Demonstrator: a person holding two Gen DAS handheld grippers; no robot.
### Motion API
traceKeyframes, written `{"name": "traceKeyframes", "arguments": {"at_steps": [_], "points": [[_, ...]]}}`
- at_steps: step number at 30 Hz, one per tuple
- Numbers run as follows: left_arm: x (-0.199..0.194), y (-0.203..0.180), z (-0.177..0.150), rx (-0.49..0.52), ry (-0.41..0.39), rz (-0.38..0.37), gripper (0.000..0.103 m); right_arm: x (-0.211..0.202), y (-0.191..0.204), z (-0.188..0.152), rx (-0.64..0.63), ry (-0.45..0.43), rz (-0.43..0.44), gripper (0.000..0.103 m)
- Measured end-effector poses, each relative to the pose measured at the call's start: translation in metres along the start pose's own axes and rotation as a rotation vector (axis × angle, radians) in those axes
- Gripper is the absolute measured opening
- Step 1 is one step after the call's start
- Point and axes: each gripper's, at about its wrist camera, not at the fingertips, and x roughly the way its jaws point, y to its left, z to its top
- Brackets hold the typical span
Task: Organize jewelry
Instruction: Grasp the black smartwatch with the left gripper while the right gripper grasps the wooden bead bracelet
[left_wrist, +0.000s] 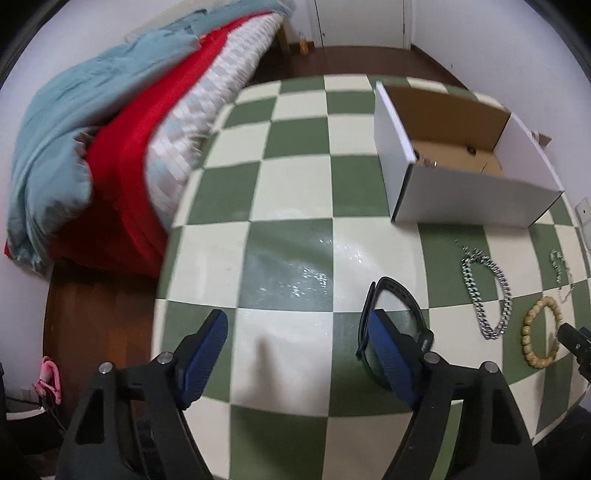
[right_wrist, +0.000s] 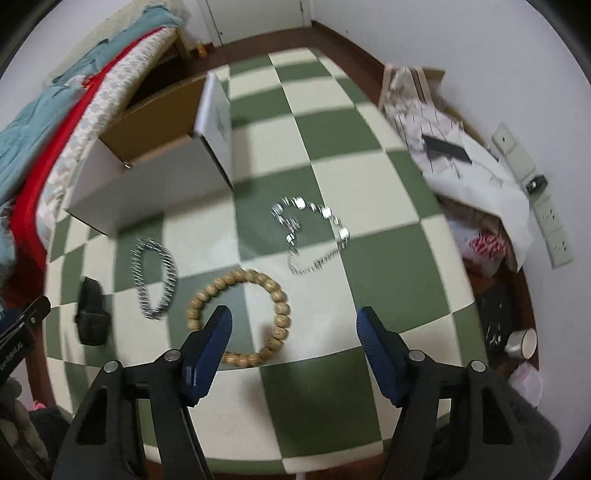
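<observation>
Right gripper (right_wrist: 294, 325) spread wide, nothing between the blue pads, hovering low over the wooden bead bracelet (right_wrist: 240, 317). The left pad sits over the near-left arc of the ring; the right pad hangs outside it over bare checkered mat (right_wrist: 332, 155). To do this well, I'd say the jaws should straddle one single arc of beads, one pad inside the loop and one outside, rather than try to span the whole ring. Beads roll, so a pinch across the cord line looks safer than a squeeze from above.

Left gripper (left_wrist: 295, 338) is also wide open and empty. Its right pad rests right up against a black band (left_wrist: 397, 295), a loop that looks like a watch or fitness strap; whether it touches I cannot tell. Same advice here: shift right so the strap's edge sits between the pads before closing.

Further out, the flat silver chain (right_wrist: 155, 275) lies just left of the beads, with a finer crystal chain (right_wrist: 314, 236) beyond them, blurred. The white cardboard box (left_wrist: 469, 184) stands open at the far side of the mat, a small item or two inside already, too small to name. A lift high enough to clear the front wall looks necessary, then a low release so nothing bounces out.
</observation>
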Motion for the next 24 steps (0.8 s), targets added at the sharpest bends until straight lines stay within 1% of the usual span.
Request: {"name": "traceKeyframes", "arguments": {"at_steps": [2,3,4,5,7,8,9,11,12,13,14,17,20,22,24], "points": [[0.009,-0.005,0.000,0.010,0.023,-0.011,0.074,0.011,-0.001,-0.003,0.022,0.015,0.006,0.062],[0.012,-0.007,0.000,0.013,0.031,-0.014,0.069,0.014,-0.001,-0.004,0.027,0.025,0.008,0.062],[0.015,-0.009,0.000,0.016,0.037,-0.022,0.061,0.013,0.001,-0.004,0.018,0.008,0.000,0.060],[0.017,-0.010,0.000,0.017,0.043,-0.032,0.055,0.014,0.003,-0.005,0.010,0.005,-0.002,0.057],[0.020,-0.014,-0.001,0.015,0.049,-0.064,0.028,0.015,0.008,-0.006,-0.013,-0.008,-0.027,0.056],[0.021,-0.016,-0.002,0.014,0.050,-0.083,0.022,0.014,0.011,-0.005,-0.025,-0.012,-0.040,0.053],[0.021,-0.018,-0.002,0.018,0.051,-0.087,0.010,0.015,0.014,-0.006,-0.047,-0.023,-0.067,0.049],[0.018,-0.022,-0.005,0.031,0.042,-0.062,0.009,0.014,0.017,-0.005,-0.074,-0.036,-0.092,0.035],[0.016,-0.021,-0.008,0.029,0.041,-0.063,0.008,0.014,0.016,-0.005,-0.079,-0.039,-0.089,0.030],[0.014,-0.020,-0.011,0.027,0.044,-0.067,0.008,0.013,0.015,-0.004,-0.081,-0.039,-0.087,0.016],[0.012,-0.020,-0.016,0.027,0.046,-0.066,0.008,0.012,0.014,-0.005,-0.084,-0.035,-0.086,0.010],[0.006,-0.017,-0.030,0.023,0.046,-0.060,0.008,0.009,0.008,-0.010,-0.095,-0.014,-0.058,0.010],[0.005,-0.016,-0.040,0.014,0.045,-0.056,0.008,0.007,0.005,-0.016,-0.102,-0.008,-0.052,0.010],[0.004,-0.017,-0.042,0.021,0.037,-0.049,0.008,0.007,0.005,-0.018,-0.103,-0.014,-0.056,0.010],[0.005,-0.018,-0.041,0.025,0.034,-0.044,0.008,0.008,0.010,-0.017,-0.114,-0.016,-0.078,0.012]]}}
